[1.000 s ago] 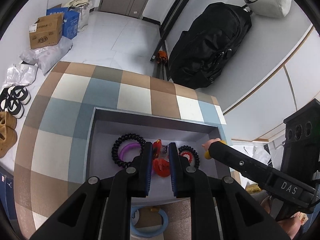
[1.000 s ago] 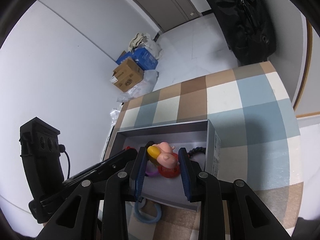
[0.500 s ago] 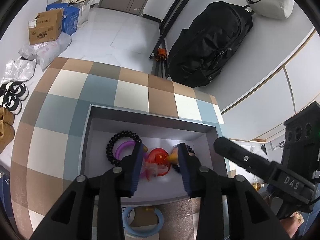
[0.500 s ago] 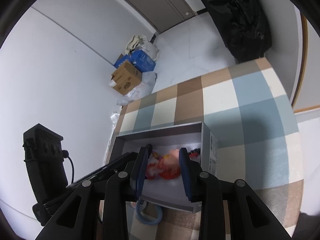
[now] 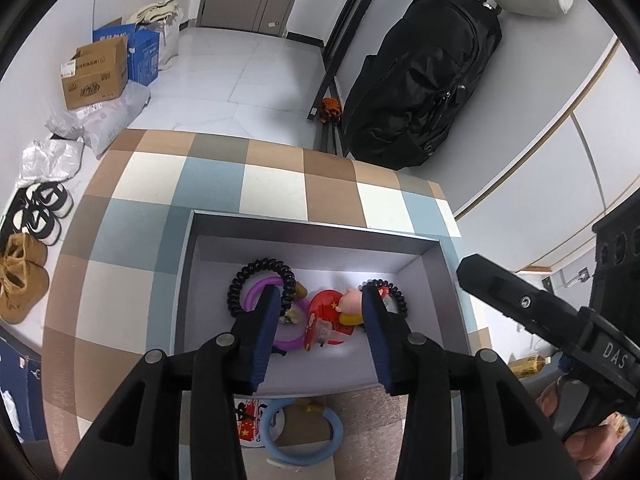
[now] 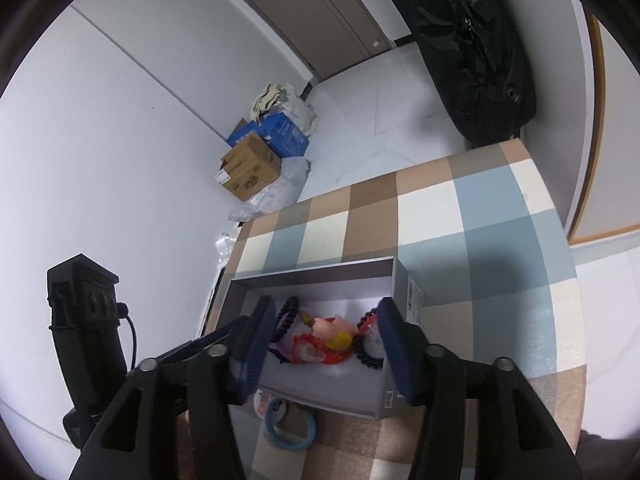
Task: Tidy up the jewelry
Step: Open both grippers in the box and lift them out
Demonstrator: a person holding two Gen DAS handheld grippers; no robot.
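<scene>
A grey open box (image 5: pixel 448 280) (image 6: pixel 316 272) stands on the checkered table. In it lie a black coil band around a purple ring (image 5: pixel 256 276), a red flag piece (image 5: pixel 324 312) with a pink and yellow figure (image 5: pixel 350 308) (image 6: pixel 332 328) on it, and a second black coil band (image 5: pixel 394 294) (image 6: pixel 362 350). My left gripper (image 5: pixel 320 308) is open and empty above the box's contents. My right gripper (image 6: pixel 326 318) is open and empty above the same box. A light blue ring (image 5: pixel 302 432) (image 6: pixel 290 426) lies on the table in front of the box.
The checkered cloth (image 5: pixel 208 184) covers the table, which ends at the far side. Beyond lie a black backpack (image 5: pixel 420 80), cardboard boxes (image 5: pixel 94 74) and shoes (image 5: pixel 36 212) on the floor. A printed card (image 5: pixel 250 420) lies beside the blue ring.
Both grippers opened and drew back and up from the box. The red flag piece and the pink and yellow figure now lie loose in the box.
</scene>
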